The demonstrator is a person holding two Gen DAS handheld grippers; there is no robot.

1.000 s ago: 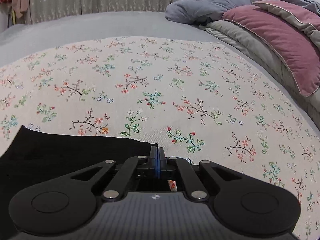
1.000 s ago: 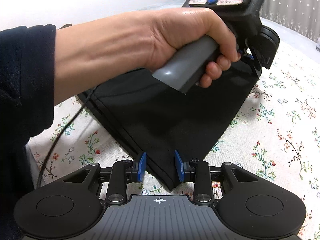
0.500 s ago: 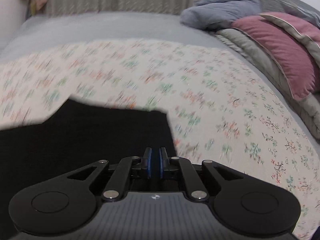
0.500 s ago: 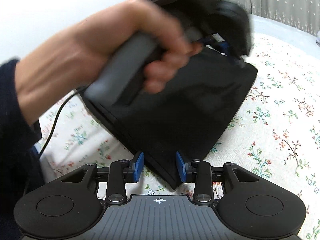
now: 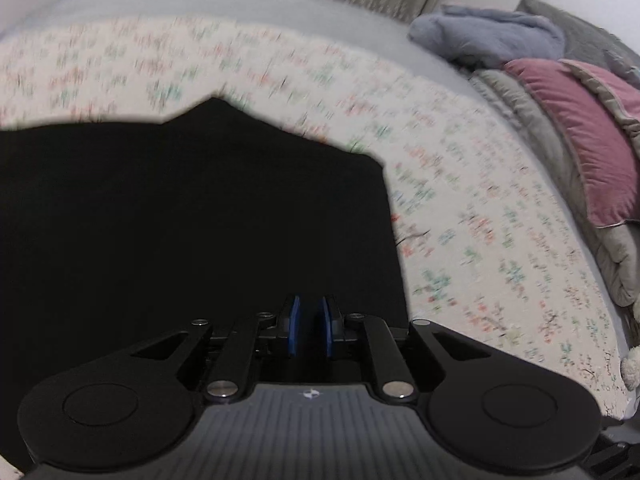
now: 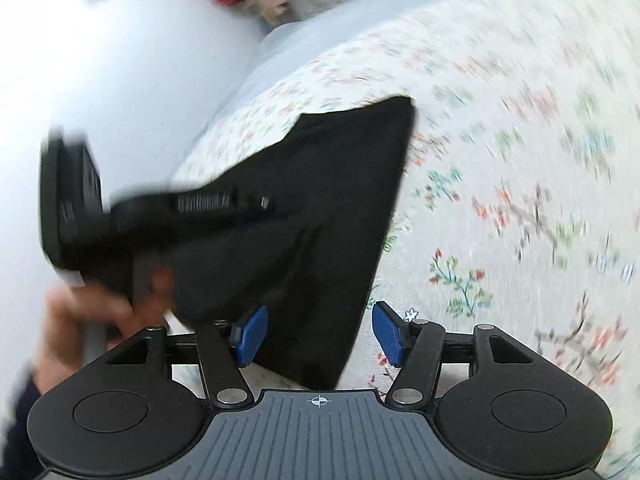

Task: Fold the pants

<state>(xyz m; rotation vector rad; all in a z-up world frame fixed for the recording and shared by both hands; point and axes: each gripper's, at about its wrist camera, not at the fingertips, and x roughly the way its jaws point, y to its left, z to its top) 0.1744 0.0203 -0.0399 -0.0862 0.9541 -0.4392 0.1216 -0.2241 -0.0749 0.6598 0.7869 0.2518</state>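
The black pants (image 5: 192, 216) lie folded flat on the floral bedspread (image 5: 460, 184). My left gripper (image 5: 308, 326) hovers over their near part. Its jaws are opening, with a narrow gap between the blue pads and no cloth pinched in it. In the right wrist view the pants (image 6: 328, 208) run away from me as a dark wedge. My right gripper (image 6: 319, 334) is open and still opening. The near corner of the pants lies between its blue pads (image 6: 250, 334), which do not touch it. A hand (image 6: 80, 312) at the left holds the blurred left tool.
A pink pillow (image 5: 580, 136), a grey-blue blanket (image 5: 488, 32) and grey bedding (image 5: 532, 120) are piled along the right side of the bed. A white wall (image 6: 100, 80) stands beyond the bed's left edge. Both views are motion-blurred.
The left gripper has drawn back over the pants and its pads have parted slightly. The right gripper's jaws have widened and the view has rolled. The left hand has swung from the top to the left.
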